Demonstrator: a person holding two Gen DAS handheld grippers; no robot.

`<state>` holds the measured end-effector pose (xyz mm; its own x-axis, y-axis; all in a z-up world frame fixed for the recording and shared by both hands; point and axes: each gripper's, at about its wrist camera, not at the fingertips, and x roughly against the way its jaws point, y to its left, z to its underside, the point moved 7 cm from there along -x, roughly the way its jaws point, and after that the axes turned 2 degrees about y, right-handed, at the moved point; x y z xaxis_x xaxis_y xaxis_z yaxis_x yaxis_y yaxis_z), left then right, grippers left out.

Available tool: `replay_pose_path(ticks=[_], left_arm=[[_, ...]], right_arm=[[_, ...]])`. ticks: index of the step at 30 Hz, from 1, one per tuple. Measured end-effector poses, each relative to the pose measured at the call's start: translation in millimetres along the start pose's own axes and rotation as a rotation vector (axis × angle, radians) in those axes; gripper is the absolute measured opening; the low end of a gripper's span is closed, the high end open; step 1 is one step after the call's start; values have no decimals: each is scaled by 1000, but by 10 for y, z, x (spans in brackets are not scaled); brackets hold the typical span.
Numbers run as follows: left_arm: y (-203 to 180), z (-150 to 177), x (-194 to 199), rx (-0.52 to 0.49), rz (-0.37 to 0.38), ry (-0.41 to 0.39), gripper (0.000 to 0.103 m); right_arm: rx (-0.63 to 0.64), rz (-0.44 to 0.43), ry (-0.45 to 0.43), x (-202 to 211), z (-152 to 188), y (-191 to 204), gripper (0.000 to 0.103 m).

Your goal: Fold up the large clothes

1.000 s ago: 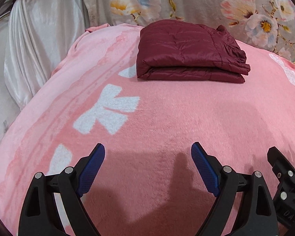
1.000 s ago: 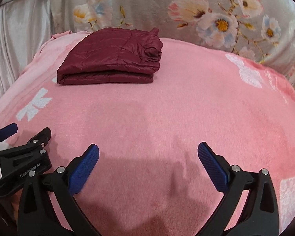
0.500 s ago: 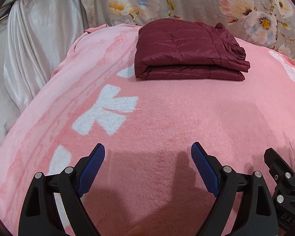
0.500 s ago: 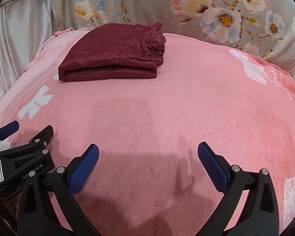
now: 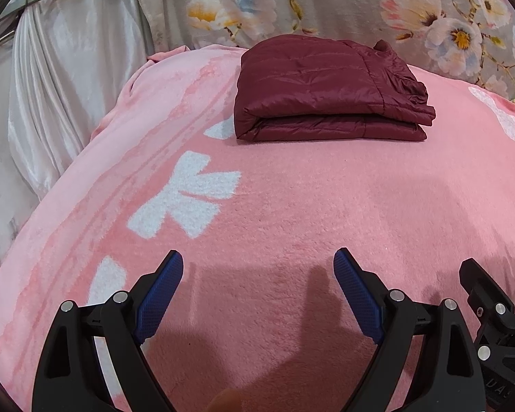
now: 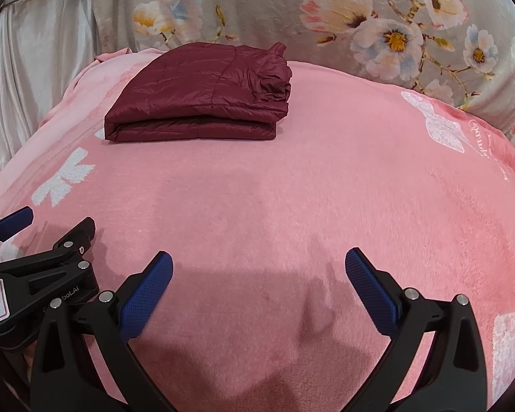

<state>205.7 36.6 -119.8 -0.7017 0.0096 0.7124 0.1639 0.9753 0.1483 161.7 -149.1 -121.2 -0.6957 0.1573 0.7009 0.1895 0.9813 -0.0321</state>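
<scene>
The dark red jacket [image 5: 329,92] lies folded in a neat, flat pile near the top middle of the left picture, on the pink blanket [image 5: 292,206]. In the right picture the same jacket [image 6: 202,96] sits in the upper left.

The left tongs [image 5: 257,288] are at the bottom of their picture. They are wide open and hold nothing. The right tongs [image 6: 259,285] are wide open and empty too. Both are well apart from the jacket, over bare blanket.

The folding looks done, so I think the main danger is messing it up. The jacket is puffy and slippery. The top layer could slide or spring open if the tongs bump it or pinch only one layer. The bunched end on the right side of the pile looks the loosest. The soft blanket could also get pinched by mistake and tug the pile along.
</scene>
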Motion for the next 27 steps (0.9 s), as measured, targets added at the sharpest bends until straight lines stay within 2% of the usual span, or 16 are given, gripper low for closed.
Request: replay_pose_path(ticks=[27], left_arm=[[-12, -1, 16, -14, -26, -1, 85]], right_arm=[[6, 4, -3, 16, -5, -18, 98]])
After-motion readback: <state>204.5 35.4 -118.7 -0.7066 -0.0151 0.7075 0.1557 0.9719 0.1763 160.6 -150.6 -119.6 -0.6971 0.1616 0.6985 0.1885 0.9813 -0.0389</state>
